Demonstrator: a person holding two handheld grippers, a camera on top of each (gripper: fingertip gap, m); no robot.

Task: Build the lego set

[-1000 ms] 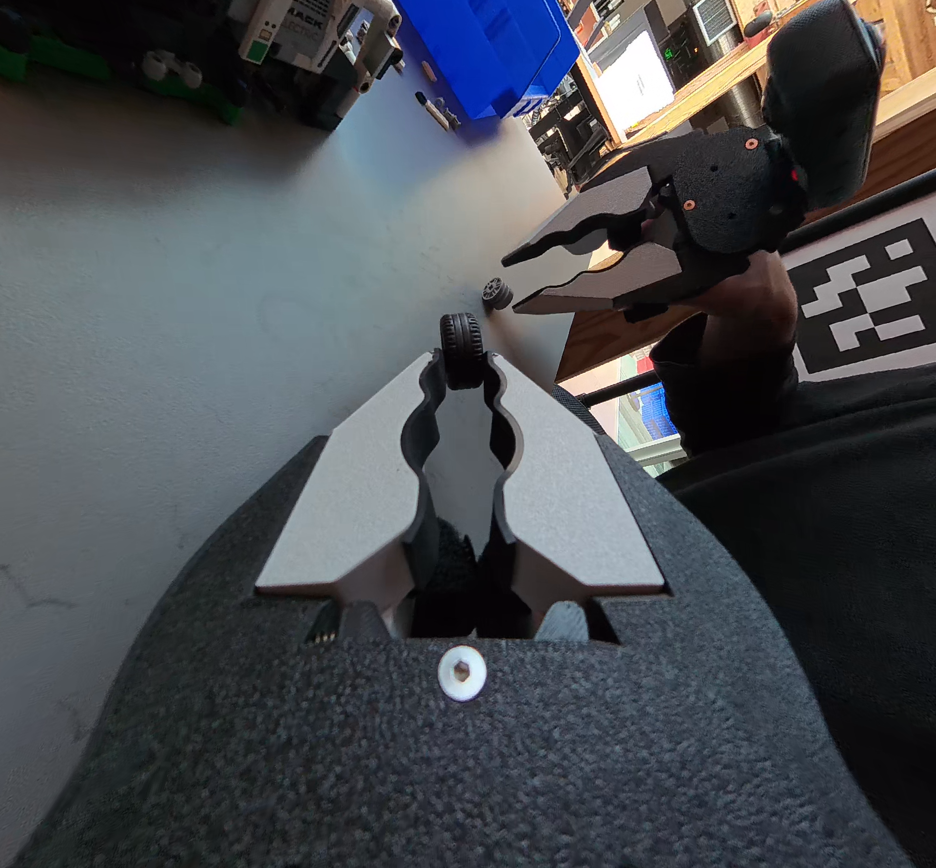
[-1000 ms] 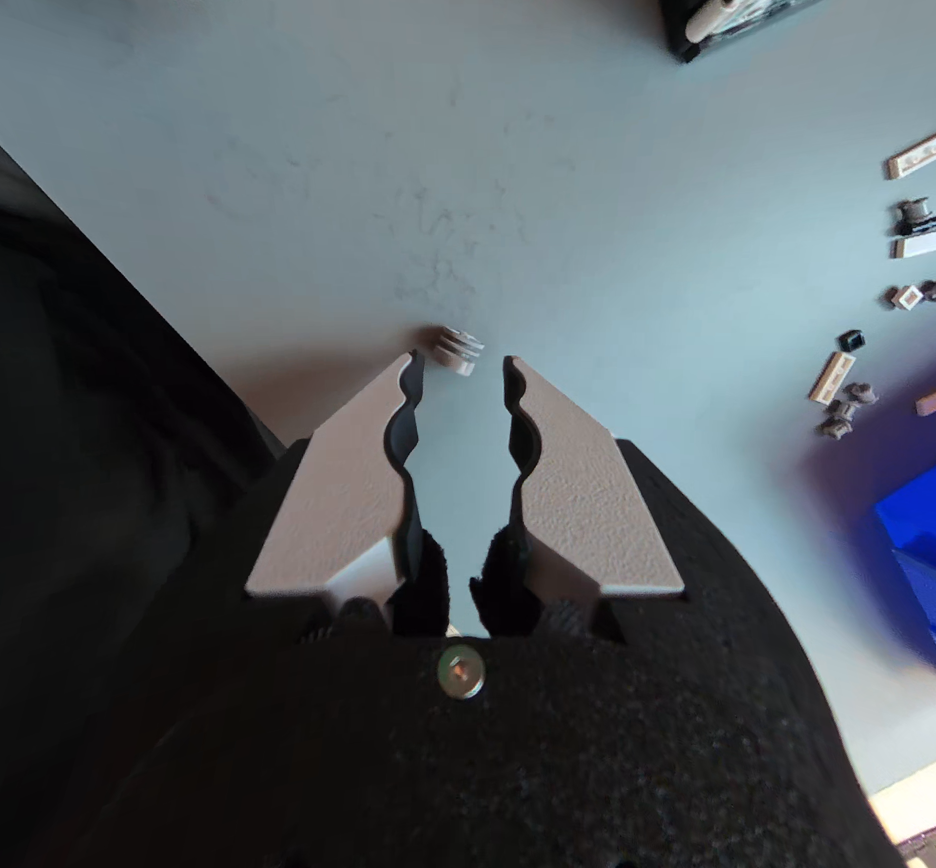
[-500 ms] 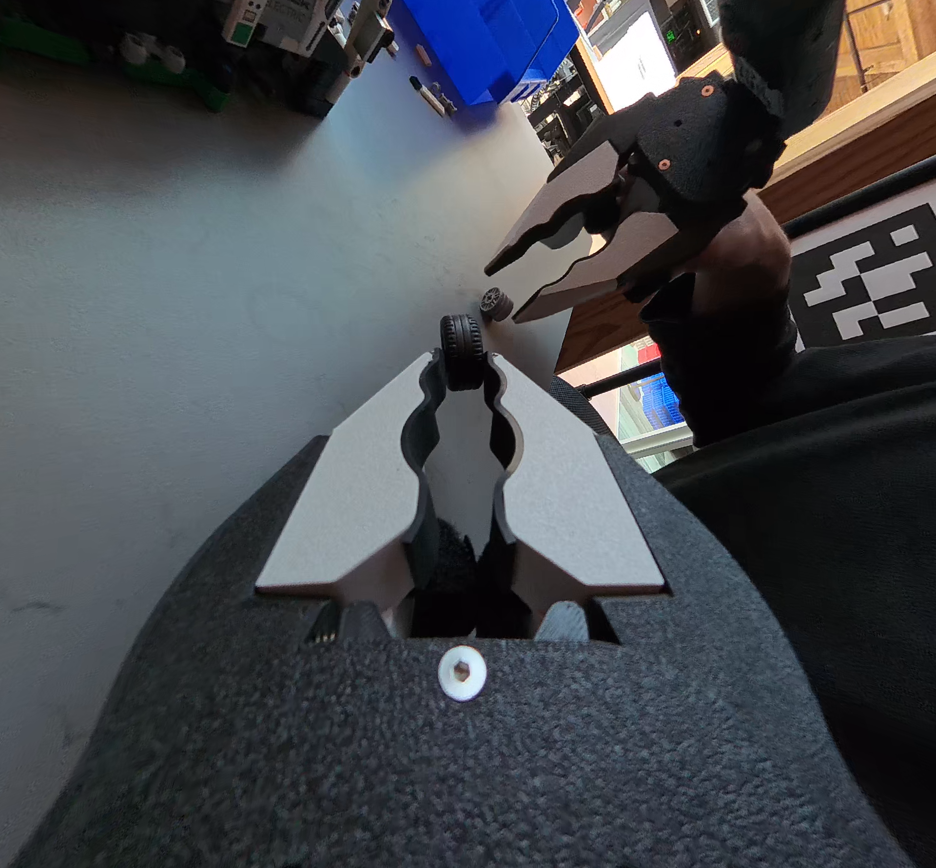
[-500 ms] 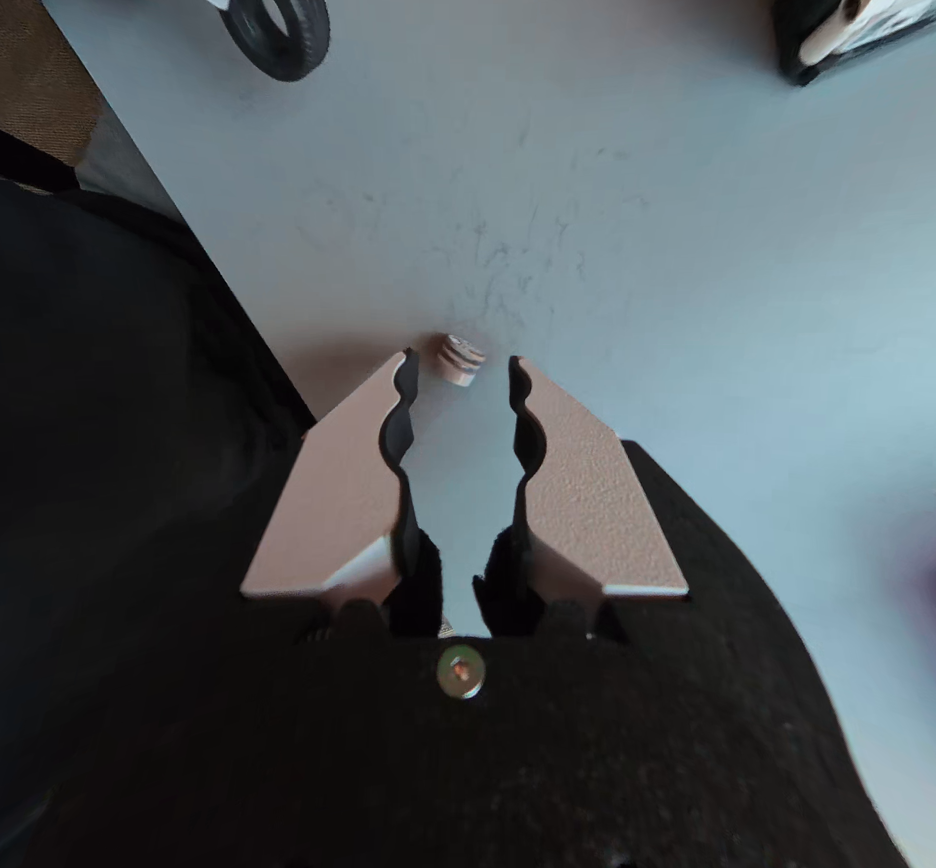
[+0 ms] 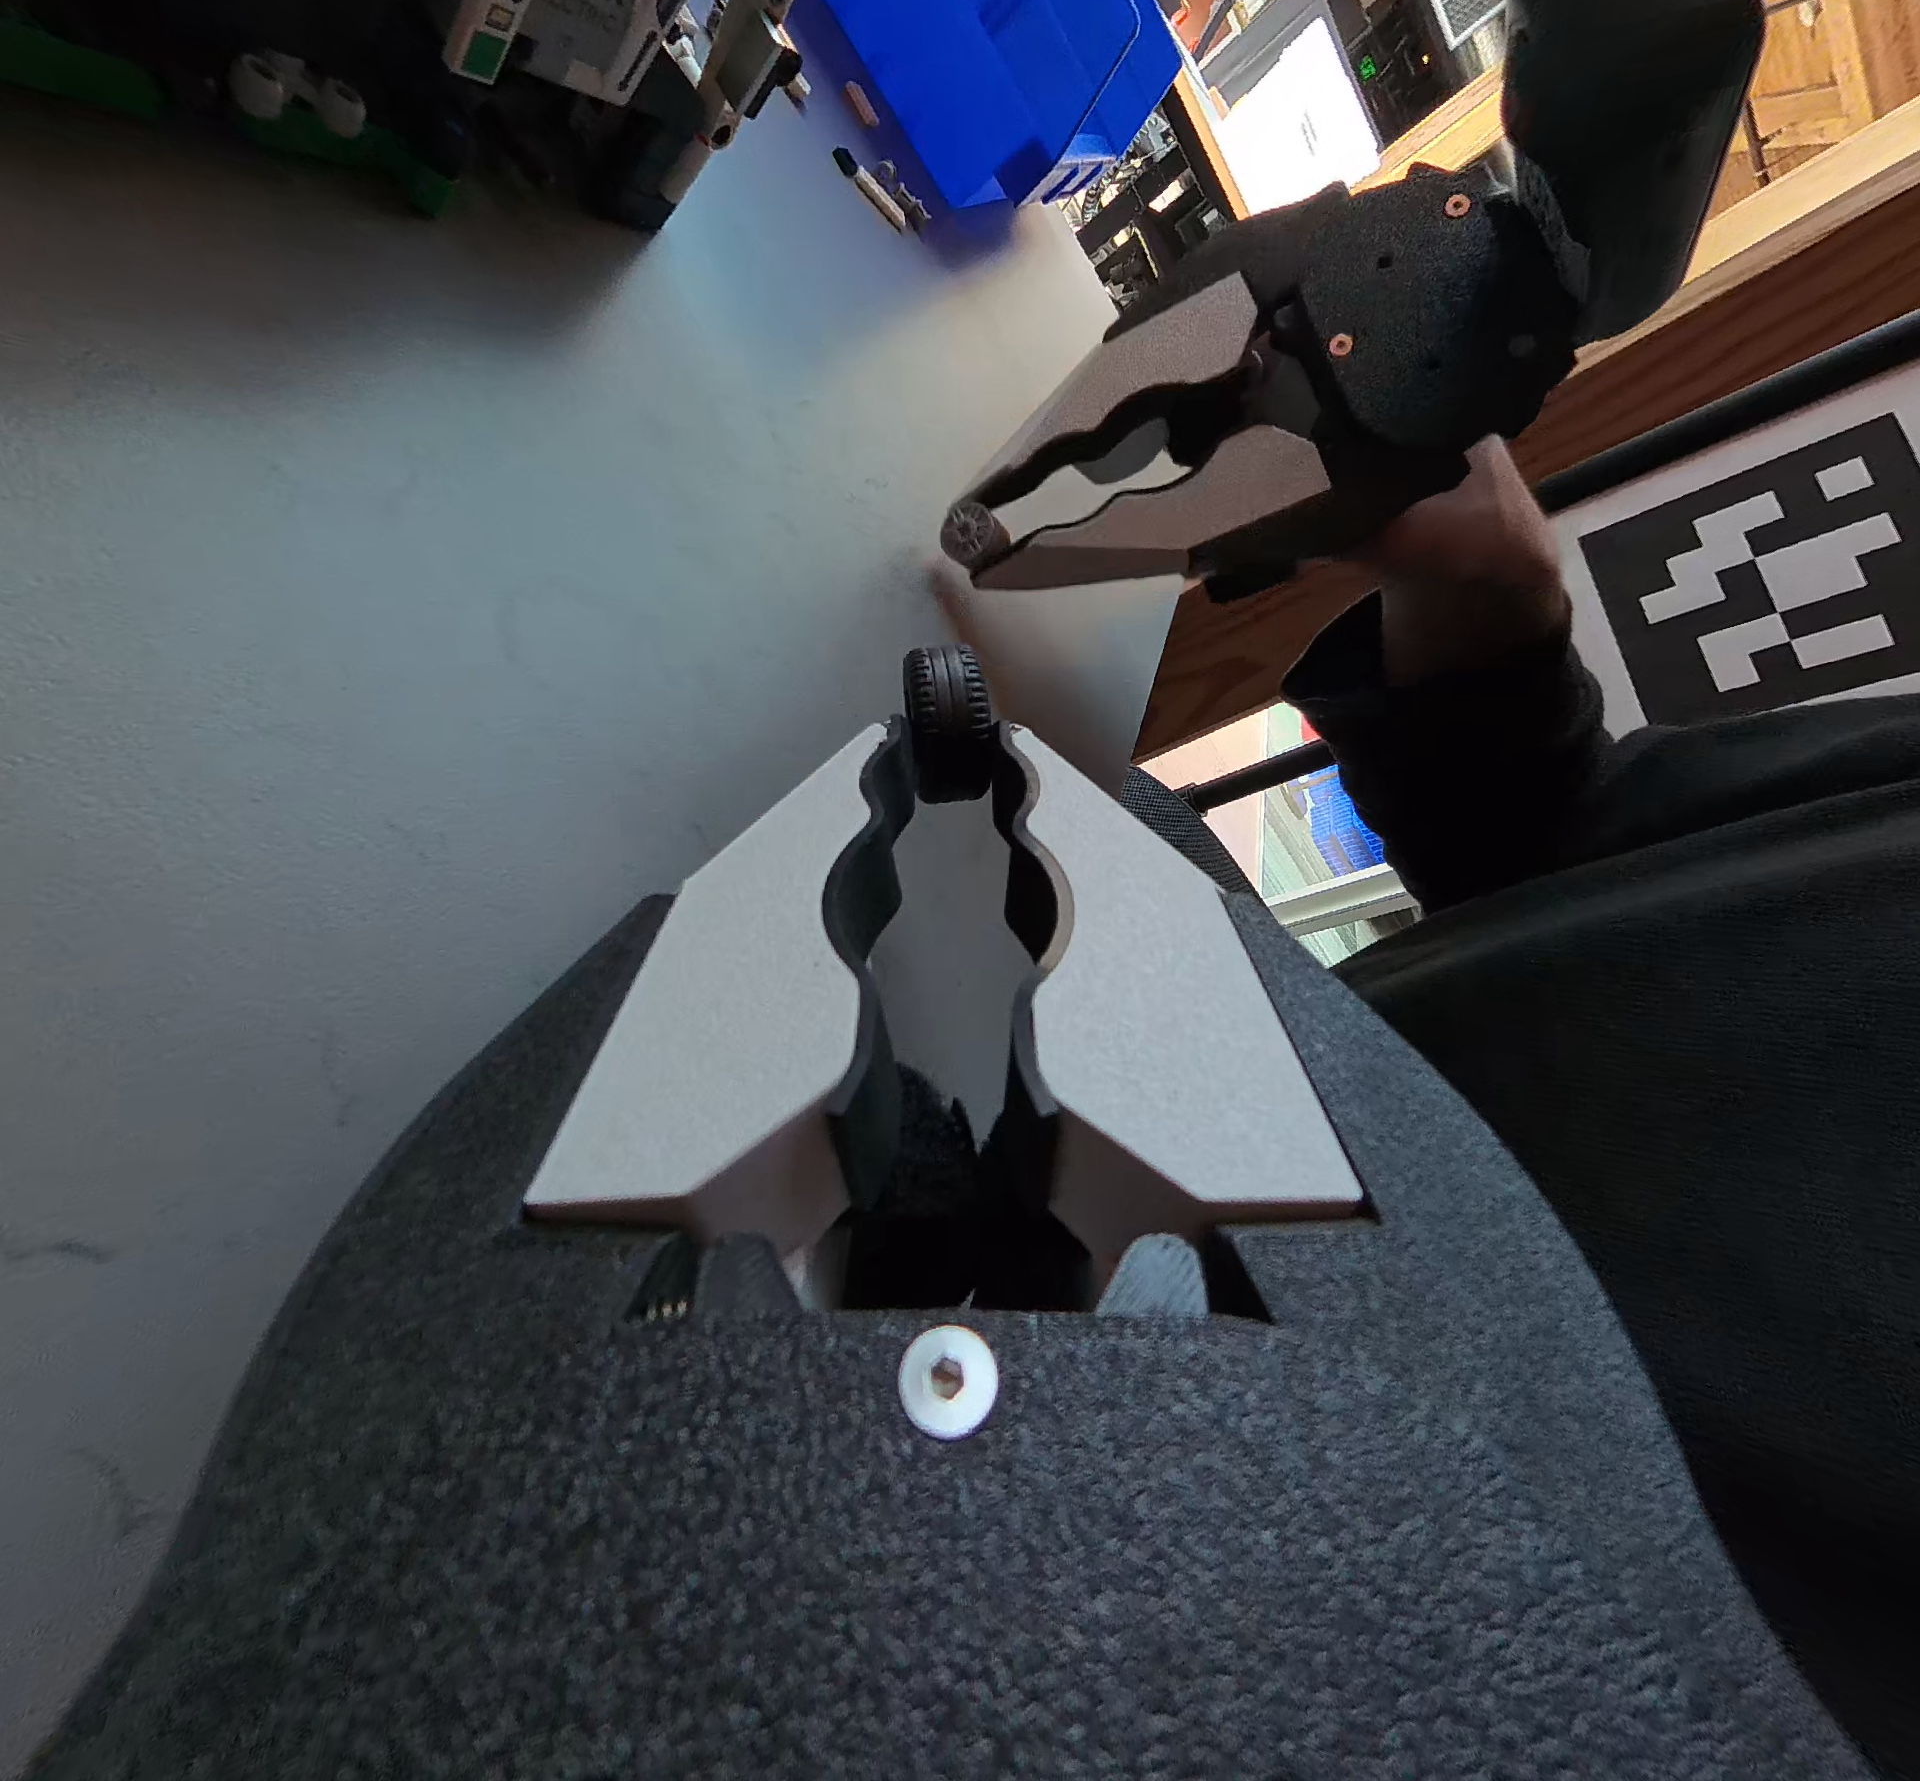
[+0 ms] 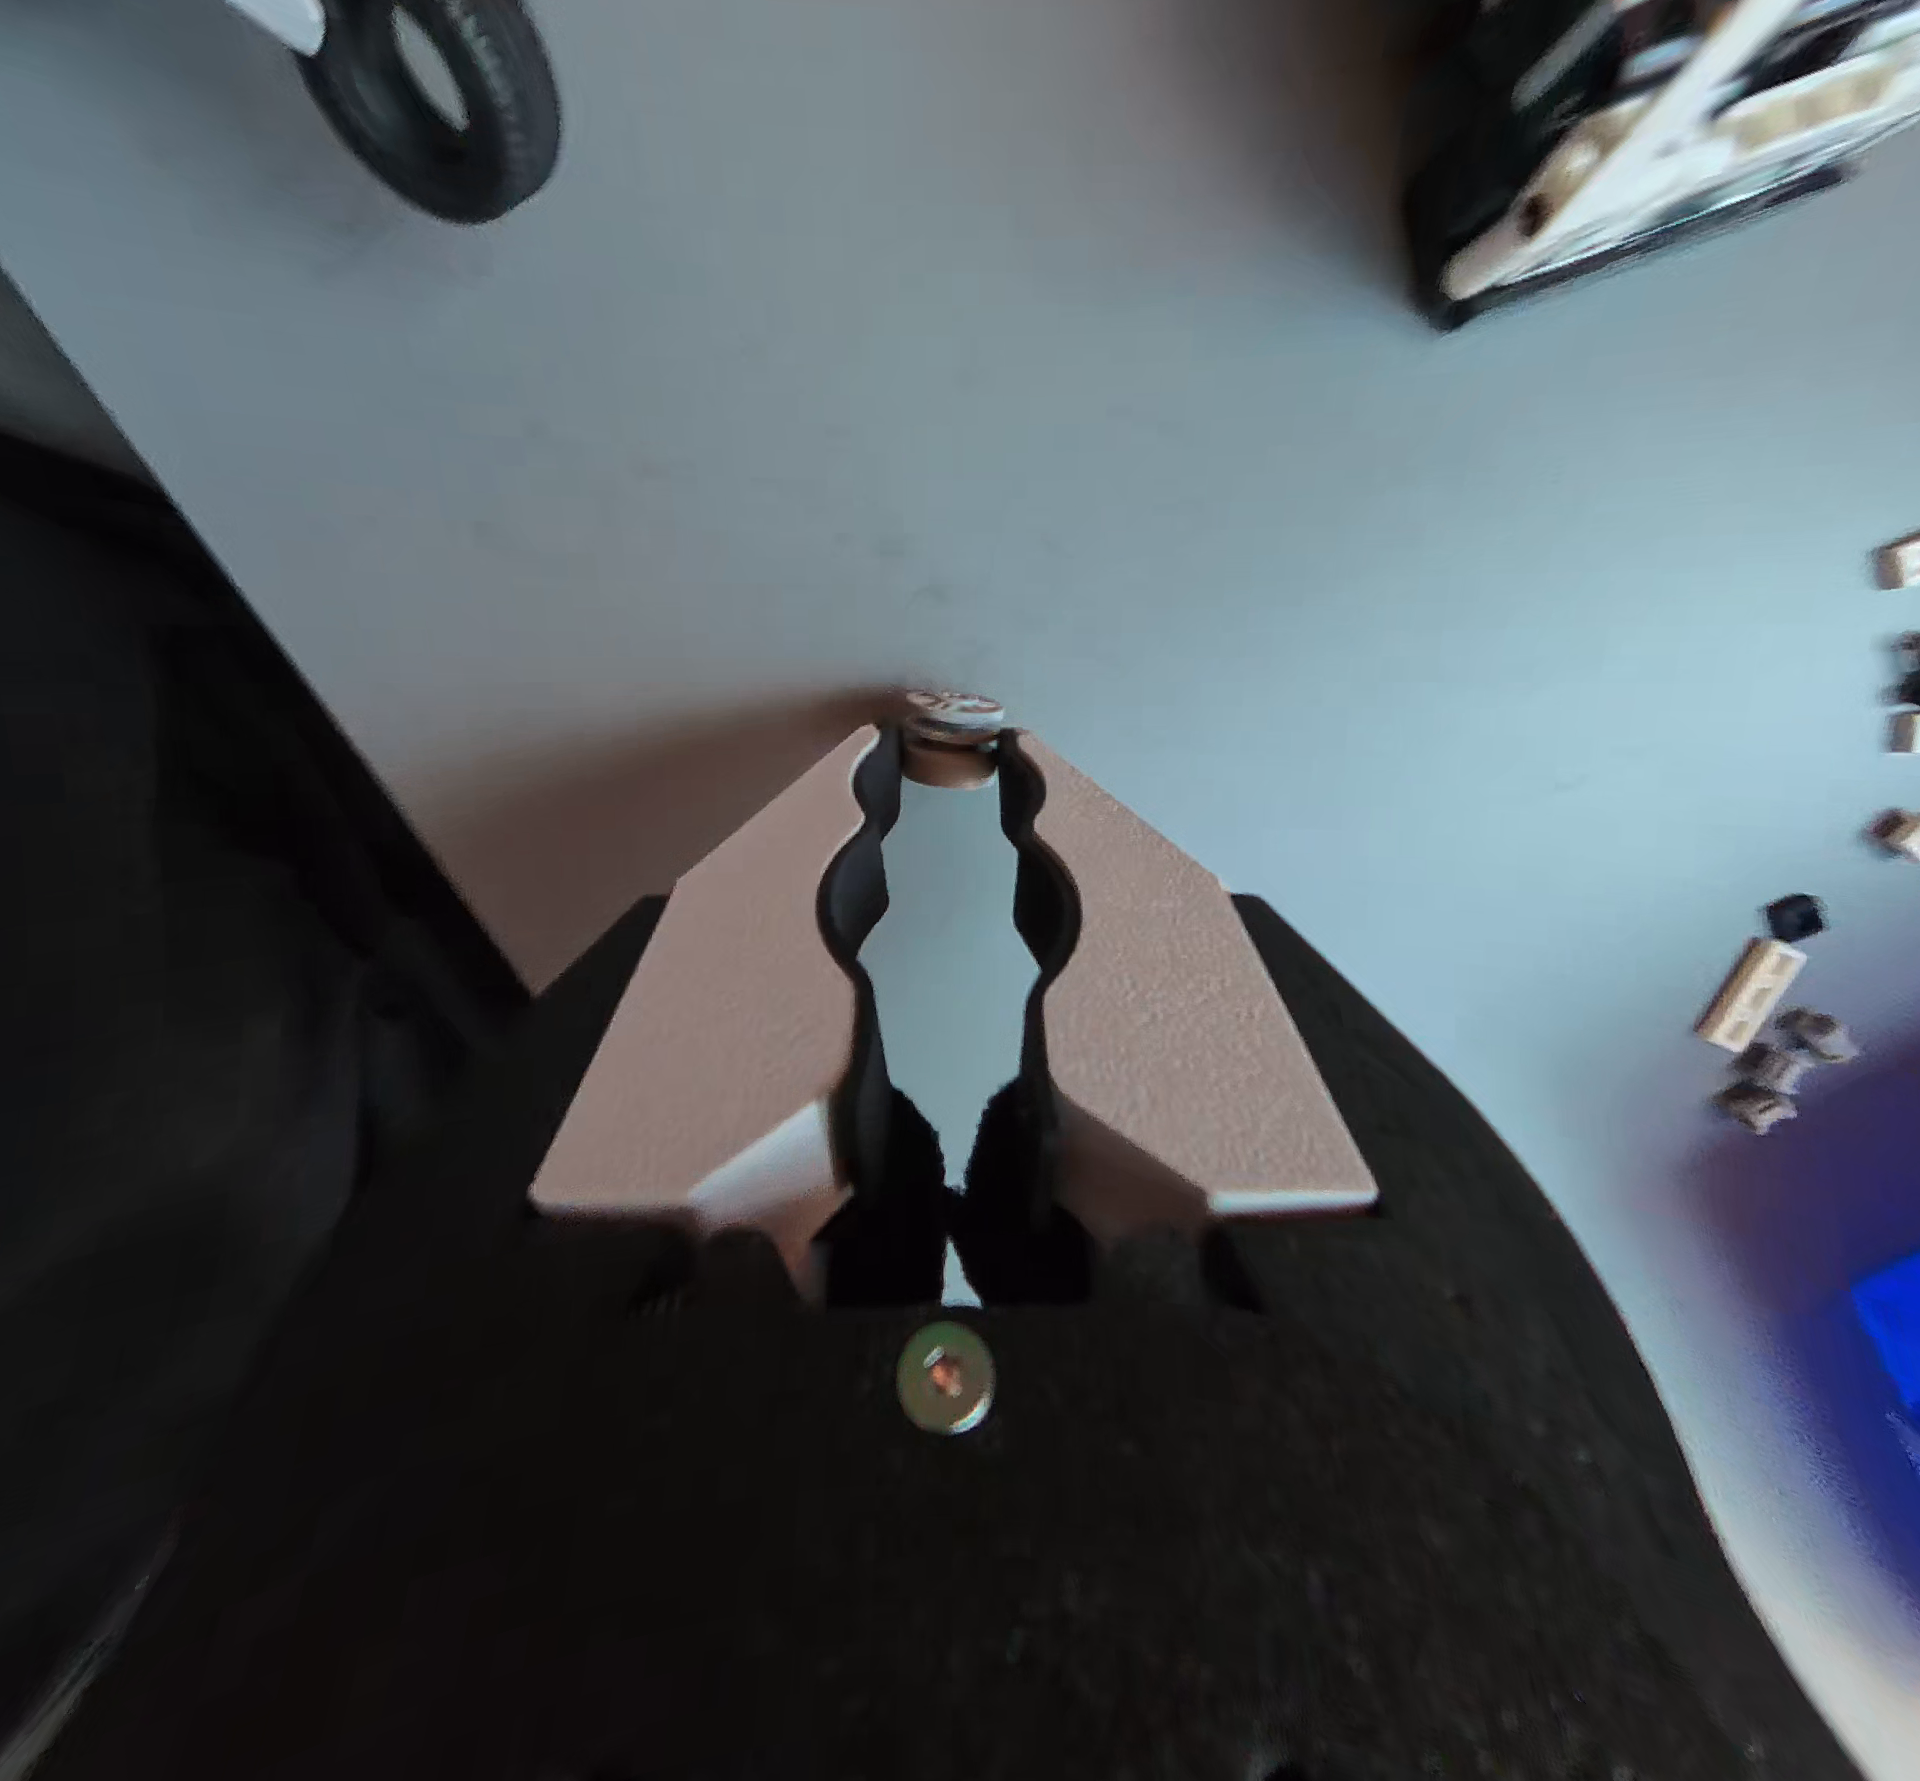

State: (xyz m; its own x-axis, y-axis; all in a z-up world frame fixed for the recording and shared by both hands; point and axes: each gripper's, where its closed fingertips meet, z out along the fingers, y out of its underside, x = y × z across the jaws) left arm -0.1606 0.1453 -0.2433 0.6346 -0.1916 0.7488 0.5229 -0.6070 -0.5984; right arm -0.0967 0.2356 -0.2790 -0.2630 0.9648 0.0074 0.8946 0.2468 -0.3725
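- Lego wheel hub [image 6: 951, 732], the small grey rim, now sits pinched between the tips of your right gripper [image 6: 948, 744]; half a second ago it lay loose on the table [image 6: 1039, 484] just ahead of spread jaws.
- In the left wrist view the hub [image 5: 968, 532] is off the table surface near its right edge, so you have both closed on it and picked it up.
- Your left gripper [image 5: 945, 744] remains clamped on the black rubber tyre [image 5: 942, 708], unchanged over the last second, held just near of the hub.
- Judging from this, you now hold both halves of a wheel; pressing the hub into the tyre looks like the next step, and it needs the hub's axis lined up with the tyre's hole.
- Your blue bin [image 5: 966, 17] stands at the far side of the table; its contents are hidden from here.
- Several small loose pieces [image 6: 1766, 1056] lie on the table beside the bin, not in it.
- Farther left, the partly built white and green truck model [image 5: 582, 38] stands well apart from both grippers.
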